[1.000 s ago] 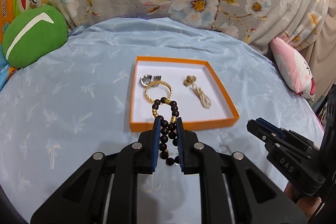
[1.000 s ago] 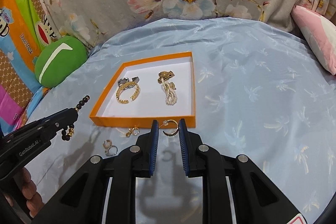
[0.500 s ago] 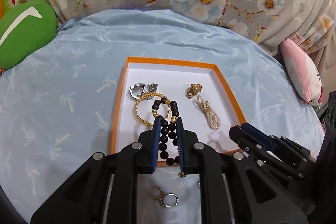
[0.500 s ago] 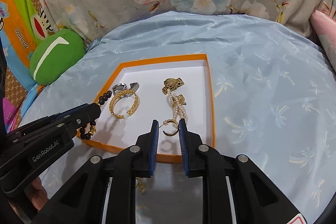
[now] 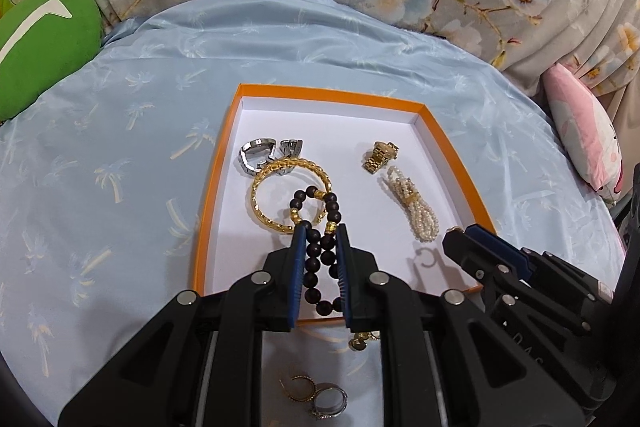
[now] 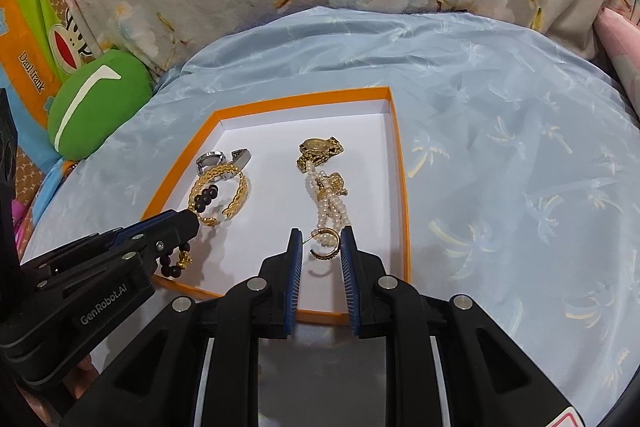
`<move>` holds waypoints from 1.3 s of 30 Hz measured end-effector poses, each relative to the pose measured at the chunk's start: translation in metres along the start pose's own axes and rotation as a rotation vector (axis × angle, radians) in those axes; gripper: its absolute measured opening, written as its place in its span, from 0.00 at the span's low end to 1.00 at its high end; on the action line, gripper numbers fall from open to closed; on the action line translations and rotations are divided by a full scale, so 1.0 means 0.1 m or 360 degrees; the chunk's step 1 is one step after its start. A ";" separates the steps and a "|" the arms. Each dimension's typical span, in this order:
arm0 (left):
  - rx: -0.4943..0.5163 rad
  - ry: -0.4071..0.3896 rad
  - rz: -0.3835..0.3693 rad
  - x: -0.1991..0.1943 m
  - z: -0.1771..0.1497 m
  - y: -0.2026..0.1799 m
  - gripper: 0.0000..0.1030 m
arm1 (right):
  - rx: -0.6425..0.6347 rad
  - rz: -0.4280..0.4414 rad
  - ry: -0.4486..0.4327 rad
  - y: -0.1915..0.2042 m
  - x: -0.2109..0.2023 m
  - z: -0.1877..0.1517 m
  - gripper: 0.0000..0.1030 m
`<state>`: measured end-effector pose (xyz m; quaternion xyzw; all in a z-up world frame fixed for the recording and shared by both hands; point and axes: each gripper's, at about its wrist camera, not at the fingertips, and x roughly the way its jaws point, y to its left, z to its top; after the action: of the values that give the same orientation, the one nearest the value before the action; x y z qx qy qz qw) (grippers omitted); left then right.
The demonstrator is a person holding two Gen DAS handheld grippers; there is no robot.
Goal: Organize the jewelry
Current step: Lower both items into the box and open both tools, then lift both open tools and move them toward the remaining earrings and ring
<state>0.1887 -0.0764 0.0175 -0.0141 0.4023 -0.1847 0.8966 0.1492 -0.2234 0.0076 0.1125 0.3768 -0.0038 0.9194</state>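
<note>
While both loads hang over the orange box [image 5: 208, 187], the left gripper [image 5: 320, 239] pinches the dark bead bracelet [image 5: 320, 223] above the gold bangle [image 5: 280, 195]; the right gripper [image 6: 320, 239] pinches a gold hoop earring [image 6: 326, 245] beside the pearl strand [image 6: 330, 207]. Best lower each onto bare white floor, then release gently.

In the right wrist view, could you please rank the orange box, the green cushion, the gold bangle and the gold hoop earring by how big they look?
1. orange box
2. green cushion
3. gold bangle
4. gold hoop earring, though it sits nearest the camera
</note>
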 end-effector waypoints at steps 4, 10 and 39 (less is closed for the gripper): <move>-0.0008 0.0008 0.0001 0.04 -0.01 0.01 0.14 | -0.0011 -0.0008 0.0005 0.01 0.03 0.00 0.19; -0.0010 -0.0012 0.0019 0.03 -0.02 0.01 0.19 | 0.0005 -0.0016 -0.0022 -0.01 0.02 0.00 0.20; -0.0133 -0.0064 -0.0003 -0.68 -0.78 0.30 0.21 | 0.0019 0.0062 -0.0008 0.05 -0.52 -0.69 0.20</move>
<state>0.1007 -0.0153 0.0079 -0.0556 0.3915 -0.1683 0.9029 0.0649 -0.2080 -0.0026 0.1253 0.3722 0.0118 0.9196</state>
